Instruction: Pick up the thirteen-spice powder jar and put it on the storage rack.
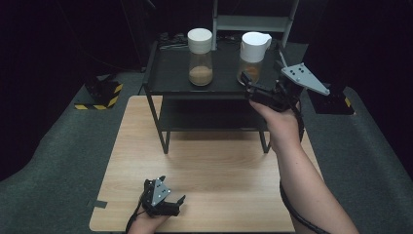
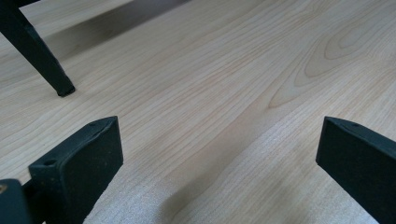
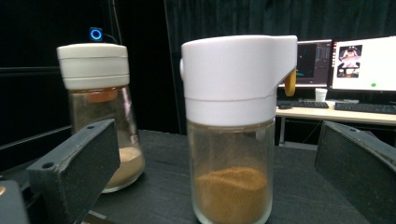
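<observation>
Two glass jars with white lids stand on the top shelf of a black rack. The right jar has a spouted lid and holds orange-brown powder. My right gripper is at its near side, open. In the right gripper view this jar stands between and just ahead of the wide-apart jaws of the right gripper, untouched. The left jar holds a paler powder. My left gripper rests low at the table's front edge, and in its own view the left gripper is open over bare wood.
The rack stands at the back of the wooden table, with a lower shelf and thin black legs. Behind the jars, a desk with monitors is far off. Grey carpet surrounds the table.
</observation>
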### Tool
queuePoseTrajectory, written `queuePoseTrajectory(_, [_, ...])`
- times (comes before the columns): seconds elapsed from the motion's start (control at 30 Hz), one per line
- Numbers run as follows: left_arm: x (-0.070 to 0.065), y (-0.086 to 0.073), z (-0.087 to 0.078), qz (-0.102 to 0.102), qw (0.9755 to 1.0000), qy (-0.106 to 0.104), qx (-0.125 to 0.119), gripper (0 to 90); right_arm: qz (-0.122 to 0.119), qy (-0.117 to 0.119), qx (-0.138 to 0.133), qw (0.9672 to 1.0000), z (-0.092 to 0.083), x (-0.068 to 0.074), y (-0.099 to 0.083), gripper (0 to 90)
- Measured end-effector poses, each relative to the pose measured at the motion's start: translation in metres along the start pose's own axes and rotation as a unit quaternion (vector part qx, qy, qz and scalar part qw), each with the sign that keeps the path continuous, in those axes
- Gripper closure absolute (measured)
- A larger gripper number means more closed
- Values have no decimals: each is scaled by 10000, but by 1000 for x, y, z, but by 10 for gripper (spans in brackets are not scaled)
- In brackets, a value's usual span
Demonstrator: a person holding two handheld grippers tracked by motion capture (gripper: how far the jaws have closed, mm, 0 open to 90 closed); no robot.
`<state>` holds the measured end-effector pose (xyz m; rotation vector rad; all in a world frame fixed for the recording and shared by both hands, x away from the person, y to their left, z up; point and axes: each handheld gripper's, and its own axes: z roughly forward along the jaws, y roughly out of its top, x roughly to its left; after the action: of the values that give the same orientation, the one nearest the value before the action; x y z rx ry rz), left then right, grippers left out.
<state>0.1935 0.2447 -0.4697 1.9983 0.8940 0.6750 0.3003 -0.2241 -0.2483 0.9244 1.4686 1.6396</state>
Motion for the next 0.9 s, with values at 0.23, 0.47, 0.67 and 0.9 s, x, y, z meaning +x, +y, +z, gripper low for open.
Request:
queuePoseTrajectory(0.23, [0, 1, 0, -9, 10000, 11, 25, 10, -132, 17, -7, 9999, -16, 0, -5, 0])
queuePoseTrajectory(0.47, [0, -1, -1, -69, 10000, 14, -26, 10, -284, 98, -6, 9995, -32, -3, -14, 0])
queuePoseTrajectory(0.67, [-1, -4, -2, -62, 9999, 39, -86, 10, -368, 161, 25, 9992, -45, -3, -28, 0])
queuePoseTrajectory(0.9, [0, -5, -3, -54, 9999, 5, -127, 10, -617, 189, 93, 9979, -60, 2, -48, 0])
